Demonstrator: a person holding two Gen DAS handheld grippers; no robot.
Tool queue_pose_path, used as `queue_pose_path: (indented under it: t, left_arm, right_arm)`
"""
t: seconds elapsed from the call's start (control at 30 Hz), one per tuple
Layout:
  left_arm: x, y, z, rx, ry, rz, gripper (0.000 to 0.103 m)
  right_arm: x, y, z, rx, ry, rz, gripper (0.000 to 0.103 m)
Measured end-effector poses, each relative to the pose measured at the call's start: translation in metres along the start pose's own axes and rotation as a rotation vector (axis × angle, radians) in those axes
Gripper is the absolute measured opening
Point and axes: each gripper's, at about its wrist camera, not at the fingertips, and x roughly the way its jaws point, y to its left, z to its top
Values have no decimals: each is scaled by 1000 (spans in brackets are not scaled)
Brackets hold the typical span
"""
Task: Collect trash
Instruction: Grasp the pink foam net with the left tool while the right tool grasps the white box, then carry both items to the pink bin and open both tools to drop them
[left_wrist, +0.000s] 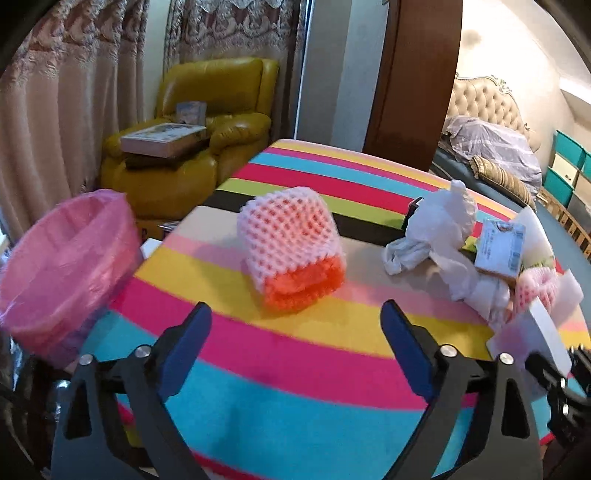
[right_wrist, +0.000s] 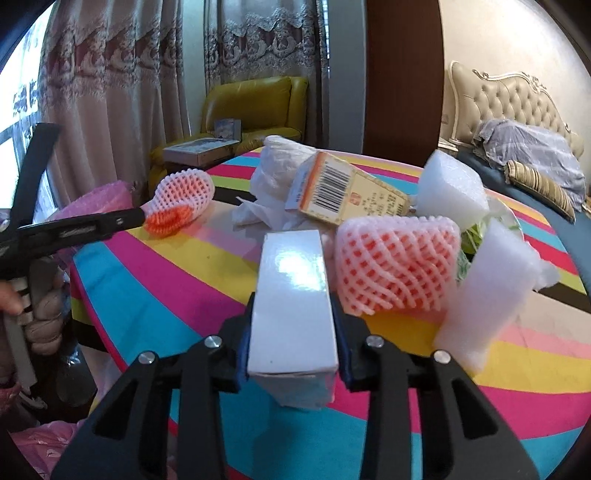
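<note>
Clamping a white box (right_wrist: 293, 310) over the striped table (right_wrist: 177, 273), the right gripper (right_wrist: 293, 332) sits nearest; the left gripper (left_wrist: 295, 325) (jaws apart, empty) faces a foam fruit net (left_wrist: 291, 251), pink-lined bin (left_wrist: 62, 266) beyond the table's edge.

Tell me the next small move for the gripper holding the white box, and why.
Probably lift the white box clear of the table and carry it left toward the pink-lined bin. The right gripper has its jaws pressed on both sides of the box, so the grasp looks made, and the bin stands open beyond the table's left edge.
</note>
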Motion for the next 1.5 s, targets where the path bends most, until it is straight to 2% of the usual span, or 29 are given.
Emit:
queue_pose_path:
  t: [0.17,0.27,0.4,0.43,0.47,0.5,0.53,0.77,0.83,0.93,1.1,1.2,1.3,1.37,1.5]
  left_arm:
    - [43,-3,27,-43,67,33,78]
    - [66,-6,42,-38,98,109,75]
    - [83,-9,49,-14,130,160,52]
    - [81,-10,48,-4,117,165,44]
    - [76,-11,47,13,101,169,40]
    - [69,-12,45,23,78,171,28]
    - [60,-11,42,27,59,173,26]
    - [11,7,22,32,-7,161,24]
    - [2,18,19,8,-9,158,24]
    - [-25,44,23,-57,-56,160,24]
    - [-64,90,30,-108,-126,214,24]
    - [-86,126,32,-133,-152,283,24]
    - [-92,161,33,-167,-143,345,24]
    - [-91,190,32,-212,-111,362,24]
    - [-86,225,30,-256,-76,392,24]
  right_arm:
    - [-2,-5,1,2,-10,23,35]
    - [-3,-6,1,-1,-9,36,35]
    - [-4,-3,3,-8,-9,57,35]
    - [-5,-1,4,-14,-13,59,35]
    - [-6,0,5,-19,-17,62,35]
    - [-7,2,6,-25,-19,65,35]
    - [-7,3,7,-29,-20,72,35]
    - [5,31,20,-79,-15,130,35]
    - [10,39,24,-72,-6,152,35]
    - [16,57,33,-110,-9,180,35]
    - [34,101,56,-175,2,290,35]
    - [51,135,73,-208,15,373,35]
    - [72,170,90,-225,38,445,35]
    - [89,194,105,-223,64,493,35]
    - [118,230,133,-204,114,557,35]
